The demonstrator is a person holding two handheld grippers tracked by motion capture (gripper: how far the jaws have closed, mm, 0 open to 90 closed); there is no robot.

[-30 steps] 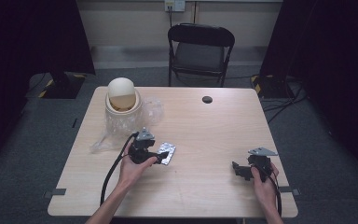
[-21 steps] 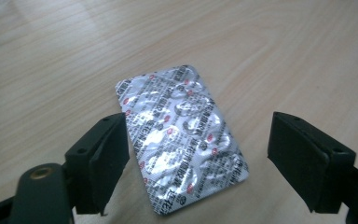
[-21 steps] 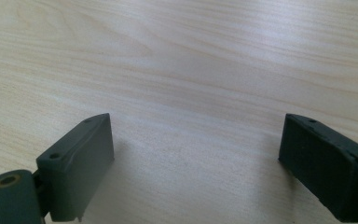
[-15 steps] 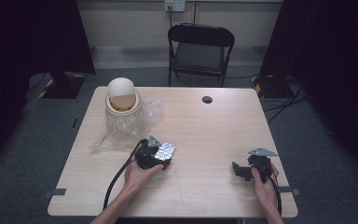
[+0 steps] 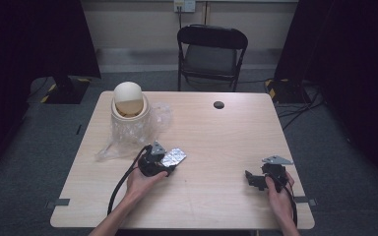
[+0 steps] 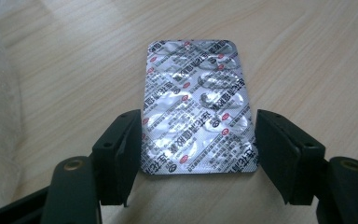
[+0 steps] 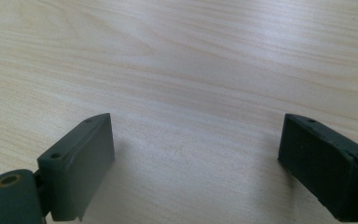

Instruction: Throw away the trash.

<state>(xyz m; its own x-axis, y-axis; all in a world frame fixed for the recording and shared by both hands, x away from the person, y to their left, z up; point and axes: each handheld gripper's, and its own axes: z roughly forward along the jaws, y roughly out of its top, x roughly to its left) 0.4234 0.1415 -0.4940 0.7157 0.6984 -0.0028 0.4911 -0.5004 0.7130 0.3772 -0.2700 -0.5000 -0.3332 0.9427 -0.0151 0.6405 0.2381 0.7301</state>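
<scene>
Left gripper (image 5: 170,164) sits on the near-left part of the table (image 5: 216,132), held in the person's left hand (image 5: 142,179). Its jaws have just been closing and now clamp the silver blister pack (image 6: 196,107) by its two long edges — in the left gripper view the near end of the pack lies between the pads, both touching foil. The pack extends away from the gripper, foil side up with printed text and red marks, and lies flat or nearly flat over the wood; whether it is lifted clear I cannot tell. In the high view the pack (image 5: 173,157) points toward the far right from the gripper.

Just to the far left of the pack: a crumpled clear plastic bag (image 5: 130,132), and on it a cream-coloured jar (image 5: 128,110) with a rounded lid (image 5: 128,94). The bag's edge also shows at the left border of the left gripper view.

Right gripper (image 5: 251,178) rests near the table's near-right corner in the right hand (image 5: 278,194) — jaws spread wide, nothing between them, bare wood beneath in the right gripper view.

A small dark disc (image 5: 219,104) lies at the far edge of the table; a black folding chair (image 5: 211,51) stands beyond it.
</scene>
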